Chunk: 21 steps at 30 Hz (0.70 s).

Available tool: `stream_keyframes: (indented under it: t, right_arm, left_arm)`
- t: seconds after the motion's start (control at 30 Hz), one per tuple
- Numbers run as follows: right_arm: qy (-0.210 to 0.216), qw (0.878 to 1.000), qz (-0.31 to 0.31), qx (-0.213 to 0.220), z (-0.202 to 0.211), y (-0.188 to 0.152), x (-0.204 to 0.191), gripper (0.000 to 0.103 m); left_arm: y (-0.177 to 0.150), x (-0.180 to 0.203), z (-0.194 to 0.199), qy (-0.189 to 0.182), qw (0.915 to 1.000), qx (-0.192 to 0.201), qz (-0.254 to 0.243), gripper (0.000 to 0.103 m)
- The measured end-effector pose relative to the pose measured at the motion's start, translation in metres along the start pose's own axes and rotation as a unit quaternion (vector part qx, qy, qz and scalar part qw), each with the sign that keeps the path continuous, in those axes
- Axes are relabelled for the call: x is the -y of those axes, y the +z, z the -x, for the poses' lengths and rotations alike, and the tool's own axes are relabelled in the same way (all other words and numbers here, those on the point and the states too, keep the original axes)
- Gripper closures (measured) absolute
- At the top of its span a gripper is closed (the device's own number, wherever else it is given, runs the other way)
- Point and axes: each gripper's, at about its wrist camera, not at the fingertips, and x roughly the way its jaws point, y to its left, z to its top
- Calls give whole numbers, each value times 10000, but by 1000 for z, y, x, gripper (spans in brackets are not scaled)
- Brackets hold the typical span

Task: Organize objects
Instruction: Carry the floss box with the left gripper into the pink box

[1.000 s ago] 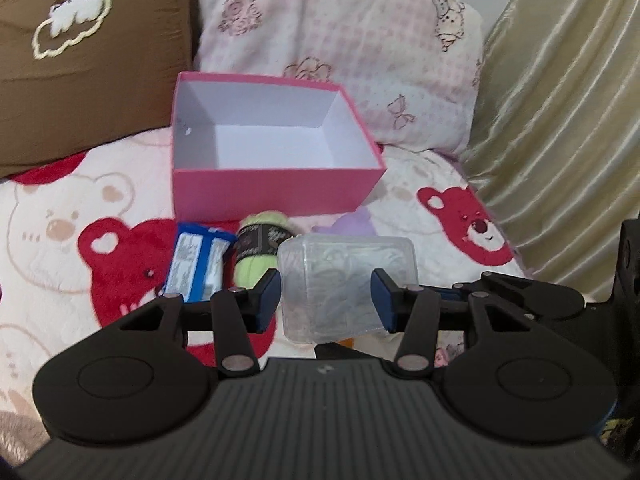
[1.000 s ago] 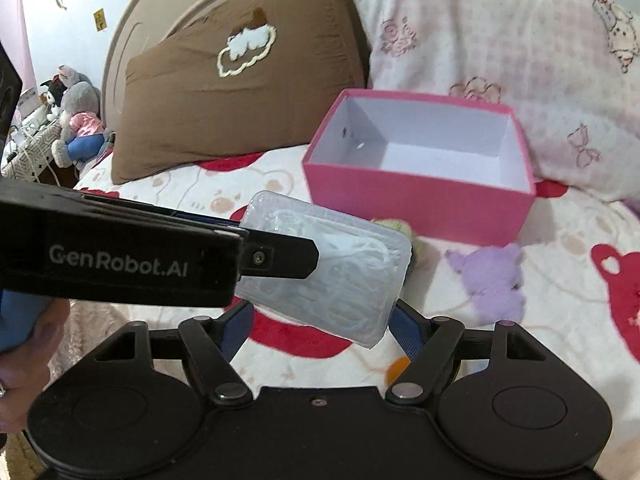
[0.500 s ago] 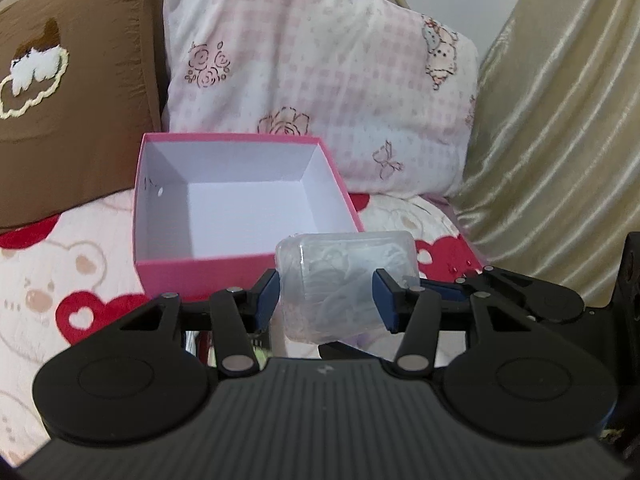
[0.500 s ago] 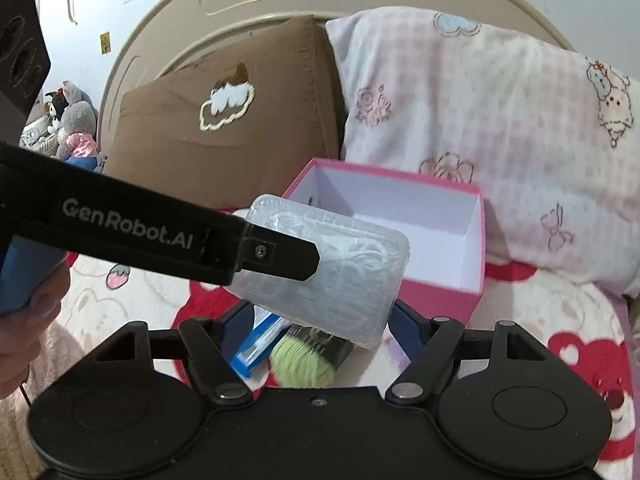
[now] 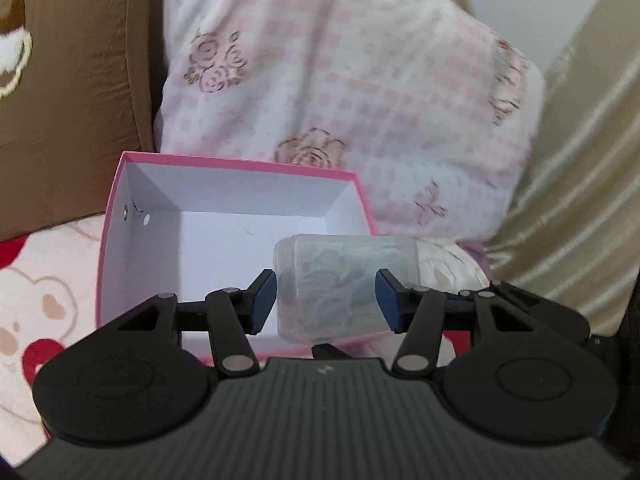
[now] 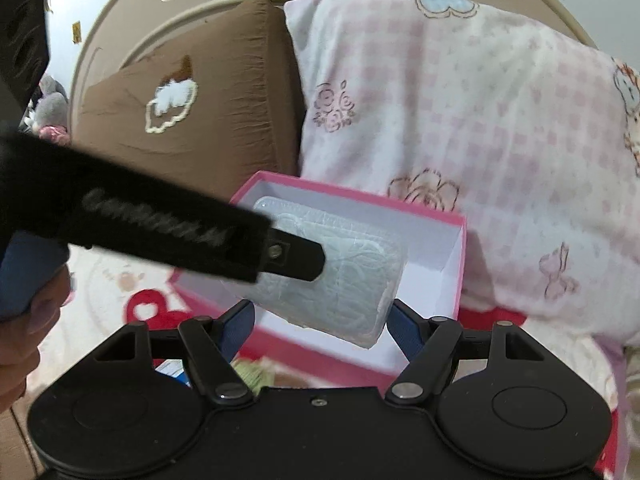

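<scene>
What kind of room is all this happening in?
Most likely a bedroom, on a bed: a curved headboard, a brown pillow and a pink checked pillow propped against it, and a bear-print blanket underneath.

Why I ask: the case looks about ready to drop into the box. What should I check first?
1. Left claw grips the case: ok, a pad on each side.
2. Box upright and open: ok.
3. Room inside the box: ok, the floor that shows is bare.
4. Case fully inside the rim line: cannot tell; the left wrist view has it over the right wall.
5. Right claw out of the way: cannot tell; it is open and holds nothing, but sits close under the case.
</scene>
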Motion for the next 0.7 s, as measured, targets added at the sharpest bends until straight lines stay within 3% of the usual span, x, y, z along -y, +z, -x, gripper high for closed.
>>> stream_keyframes:
  t: [0.17, 0.33, 0.7]
  right_arm:
    - [-25, 9996, 158, -227, -44, 22, 14, 26]
    - [65, 9989, 253, -401, -83, 29, 27, 26]
    - [-16, 9989, -124, -458, -142, 17, 55, 31]
  left_arm:
    - [19, -37, -43, 3, 9990, -37, 438, 50]
    - [21, -75, -86, -319, 9949, -181, 941, 51]
    - [27, -93, -147, -102, 9948, -264, 975, 51]
